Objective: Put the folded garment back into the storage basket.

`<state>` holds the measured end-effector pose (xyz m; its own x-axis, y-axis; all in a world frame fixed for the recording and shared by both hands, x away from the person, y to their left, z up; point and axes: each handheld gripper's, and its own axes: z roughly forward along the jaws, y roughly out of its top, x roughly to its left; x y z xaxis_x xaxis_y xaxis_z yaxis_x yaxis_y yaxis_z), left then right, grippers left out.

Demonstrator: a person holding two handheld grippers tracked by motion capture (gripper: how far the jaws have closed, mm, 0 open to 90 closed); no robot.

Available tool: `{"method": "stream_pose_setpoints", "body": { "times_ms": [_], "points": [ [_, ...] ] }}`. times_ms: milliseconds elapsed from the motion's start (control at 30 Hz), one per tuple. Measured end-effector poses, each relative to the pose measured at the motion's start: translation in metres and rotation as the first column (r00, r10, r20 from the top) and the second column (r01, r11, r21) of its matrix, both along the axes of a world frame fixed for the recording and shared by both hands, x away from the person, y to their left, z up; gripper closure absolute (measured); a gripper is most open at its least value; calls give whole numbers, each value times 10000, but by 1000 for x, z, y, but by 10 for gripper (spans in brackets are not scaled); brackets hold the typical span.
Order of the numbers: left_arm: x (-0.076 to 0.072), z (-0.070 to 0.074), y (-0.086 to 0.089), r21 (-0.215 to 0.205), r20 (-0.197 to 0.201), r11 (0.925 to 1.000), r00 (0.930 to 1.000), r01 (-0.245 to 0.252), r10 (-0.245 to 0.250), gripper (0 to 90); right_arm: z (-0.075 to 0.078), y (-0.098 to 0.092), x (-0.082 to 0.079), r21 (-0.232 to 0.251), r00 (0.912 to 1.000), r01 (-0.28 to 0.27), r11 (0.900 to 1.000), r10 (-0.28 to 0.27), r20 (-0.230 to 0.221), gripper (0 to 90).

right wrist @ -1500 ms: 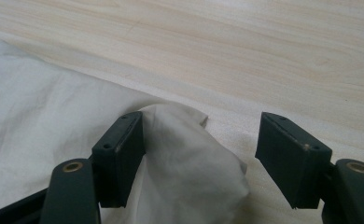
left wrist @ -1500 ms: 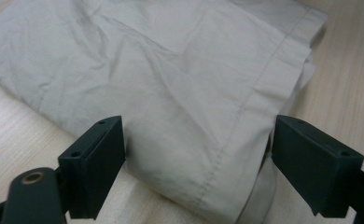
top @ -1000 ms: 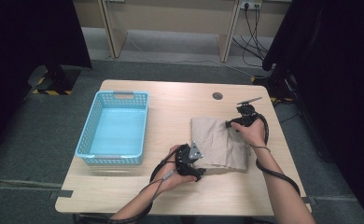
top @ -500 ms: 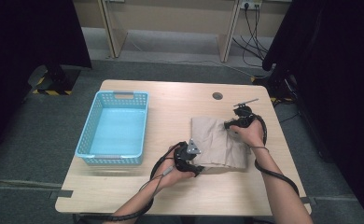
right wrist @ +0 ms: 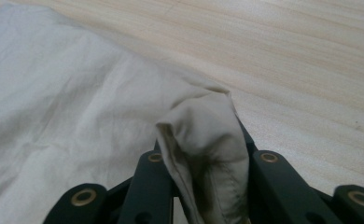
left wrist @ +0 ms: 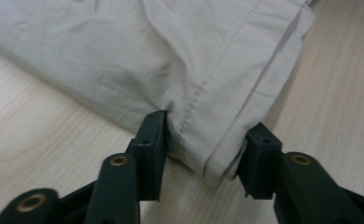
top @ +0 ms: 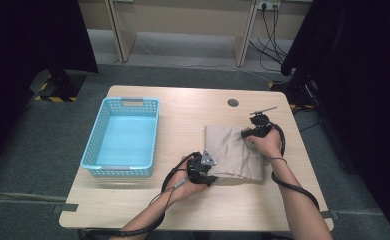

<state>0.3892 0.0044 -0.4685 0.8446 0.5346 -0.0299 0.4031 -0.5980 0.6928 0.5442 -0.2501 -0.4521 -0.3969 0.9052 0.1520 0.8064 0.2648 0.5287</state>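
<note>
A folded beige cloth (top: 233, 152) lies on the right half of the wooden table (top: 183, 115). My left gripper (top: 206, 172) sits at the cloth's near left corner. In the left gripper view its jaws have just been closing, and both pads (left wrist: 153, 135) touch the cloth (left wrist: 171, 56), puckering the hemmed corner between them. My right gripper (top: 248, 131) is at the far right corner. Its jaws have also just been closing, and the right gripper (right wrist: 201, 154) pinches a raised fold of cloth (right wrist: 203, 135) between its pads.
A light blue plastic basket (top: 123, 135), empty inside, stands on the table's left half. A round cable hole (top: 233, 103) lies near the far edge. Both grippers' cables trail over the table toward the near edge.
Both hands and the cloth keep their places. The left gripper's jaws look drawn in closer at the cloth's near corner.
</note>
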Motion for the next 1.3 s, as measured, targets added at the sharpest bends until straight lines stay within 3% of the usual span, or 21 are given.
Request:
{"method": "stream_pose_setpoints", "body": {
  "times_ms": [167, 200, 400, 533, 667, 933, 1300],
  "points": [
    [-2, 1, -1, -57, 52, 9999, 9999, -99, 99, 687, 0, -1, -1, 216, 9998, 188, 9996, -186, -94, 825],
    [-1, 0, 0, 0, 330, 10000, 9995, -9, 8, 712, 1, 0, -1, 137, 9998, 176, 9998, -175, -94, 828],
    [-3, 0, 2, -111, 322, 9996, 9992, -252, 255, 767, 4, -1, -1, 266, 9996, 206, 9994, -201, -211, 839],
    [-4, 0, 4, -269, 304, 9994, 9993, -229, 237, 773, 10, -3, -3, 427, 9994, 250, 9988, -240, -238, 842],
    [-5, 7, 8, -562, 676, 9982, 9975, -188, 226, 772, 20, -5, -7, 639, 9999, 151, 9978, -149, -40, 843],
    [-7, 15, 13, -657, 963, 9975, 9948, -264, 327, 775, 39, -4, -13, 751, 9996, -62, 9972, 40, 287, 843],
    [-9, 29, 24, -773, 1393, 9961, 9888, -424, 529, 776, 52, 3, -15, 866, 9974, -273, 9959, 213, 688, 843]
  ]
}}
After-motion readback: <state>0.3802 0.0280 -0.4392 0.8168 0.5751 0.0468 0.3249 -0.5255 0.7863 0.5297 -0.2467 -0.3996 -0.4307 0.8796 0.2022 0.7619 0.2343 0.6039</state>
